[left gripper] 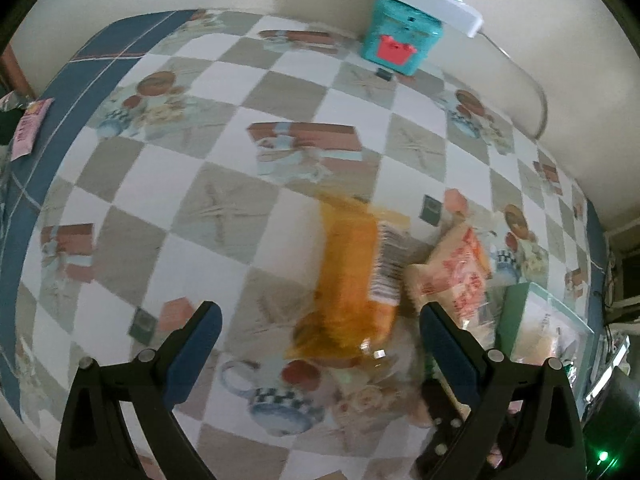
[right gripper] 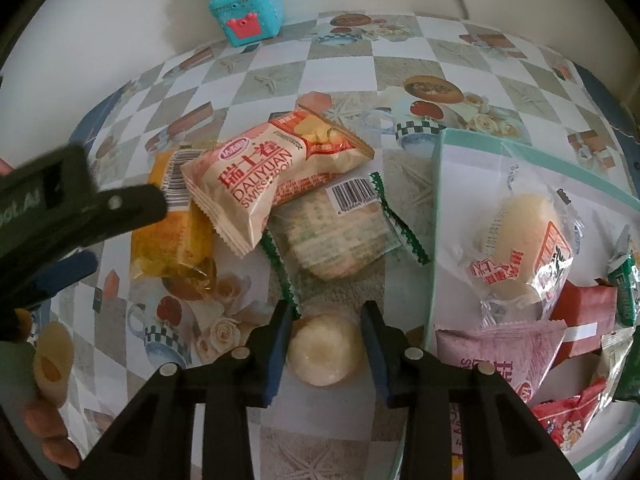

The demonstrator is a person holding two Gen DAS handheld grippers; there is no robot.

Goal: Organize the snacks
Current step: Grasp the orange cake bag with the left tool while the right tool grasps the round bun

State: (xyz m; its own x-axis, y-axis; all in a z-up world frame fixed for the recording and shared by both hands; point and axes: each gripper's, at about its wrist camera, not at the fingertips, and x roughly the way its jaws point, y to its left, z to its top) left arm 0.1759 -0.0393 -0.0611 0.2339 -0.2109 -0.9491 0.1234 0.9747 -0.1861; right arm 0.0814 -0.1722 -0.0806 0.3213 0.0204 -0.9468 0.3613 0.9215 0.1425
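i am closing my right gripper (right gripper: 325, 346) around the pale round bun (right gripper: 325, 351) at lower centre, pads seemingly touching it, squeezing gently and centring it before lifting toward the bin (right gripper: 436, 216) at right.

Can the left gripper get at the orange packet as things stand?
Probably yes: the left gripper is open above the orange packet, nothing between them, though the Swiss roll packet overlaps one edge.

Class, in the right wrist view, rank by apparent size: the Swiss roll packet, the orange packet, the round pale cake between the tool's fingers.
1. Swiss roll packet
2. Orange packet, partly covered, so unsure
3. Round pale cake, though nearest the camera
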